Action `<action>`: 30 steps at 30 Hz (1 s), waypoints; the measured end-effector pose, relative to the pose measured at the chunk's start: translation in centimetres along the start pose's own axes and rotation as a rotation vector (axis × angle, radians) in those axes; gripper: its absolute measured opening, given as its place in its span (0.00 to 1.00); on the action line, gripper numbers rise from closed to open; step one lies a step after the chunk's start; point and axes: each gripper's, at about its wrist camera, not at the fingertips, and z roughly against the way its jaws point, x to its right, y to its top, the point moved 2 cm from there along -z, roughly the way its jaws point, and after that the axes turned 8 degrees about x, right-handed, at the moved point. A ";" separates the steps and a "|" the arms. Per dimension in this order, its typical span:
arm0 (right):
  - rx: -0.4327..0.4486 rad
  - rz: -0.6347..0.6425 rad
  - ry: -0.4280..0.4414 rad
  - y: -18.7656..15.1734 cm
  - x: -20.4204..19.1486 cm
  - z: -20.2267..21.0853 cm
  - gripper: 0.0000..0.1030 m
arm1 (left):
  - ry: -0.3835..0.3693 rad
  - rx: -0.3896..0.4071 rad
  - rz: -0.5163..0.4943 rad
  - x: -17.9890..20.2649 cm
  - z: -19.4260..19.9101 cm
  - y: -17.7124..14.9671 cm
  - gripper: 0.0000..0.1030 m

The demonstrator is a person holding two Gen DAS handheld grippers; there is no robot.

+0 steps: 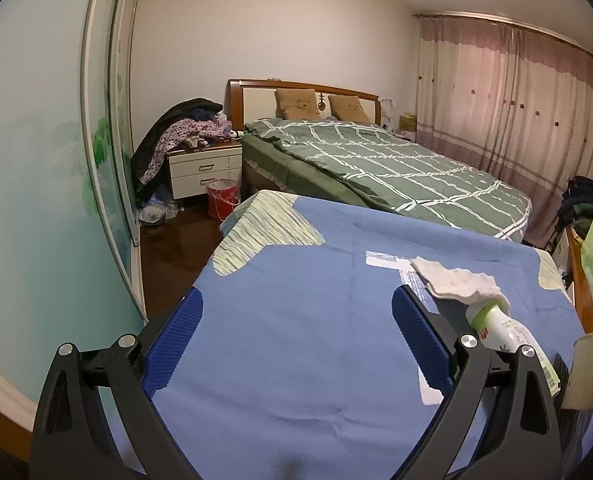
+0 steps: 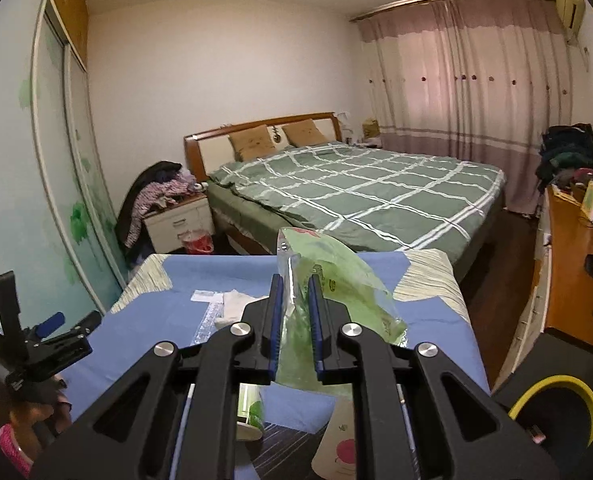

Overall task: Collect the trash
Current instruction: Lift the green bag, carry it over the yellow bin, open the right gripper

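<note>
The right gripper [image 2: 295,320] is pinching a crumpled green plastic bag [image 2: 328,280] above the blue cloth [image 2: 168,316], while the left gripper [image 1: 296,312] is hovering wide apart beside a white tissue [image 1: 456,280] and a lying bottle [image 1: 508,336].
</note>
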 end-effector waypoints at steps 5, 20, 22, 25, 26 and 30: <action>-0.030 -0.067 0.016 -0.7 2.3 -1.1 0.12 | 0.002 -0.004 -0.013 0.2 -0.1 -0.1 0.91; 0.075 0.012 0.110 4.4 -1.1 0.0 0.12 | -0.008 -0.009 -0.031 0.4 -0.1 -0.3 0.91; 0.089 0.017 0.096 4.8 -0.7 0.8 0.12 | -0.010 -0.009 -0.031 0.4 -0.1 -0.3 0.91; 0.097 -0.004 0.055 4.5 1.0 2.3 0.12 | -0.016 -0.007 -0.030 0.5 0.0 -0.3 0.91; 0.097 -0.014 0.028 4.1 1.9 2.9 0.12 | -0.018 -0.006 -0.031 0.6 0.0 -0.3 0.91; 0.099 -0.045 -0.150 1.4 6.4 5.7 0.13 | -0.027 -0.010 -0.035 0.9 0.1 -0.4 0.91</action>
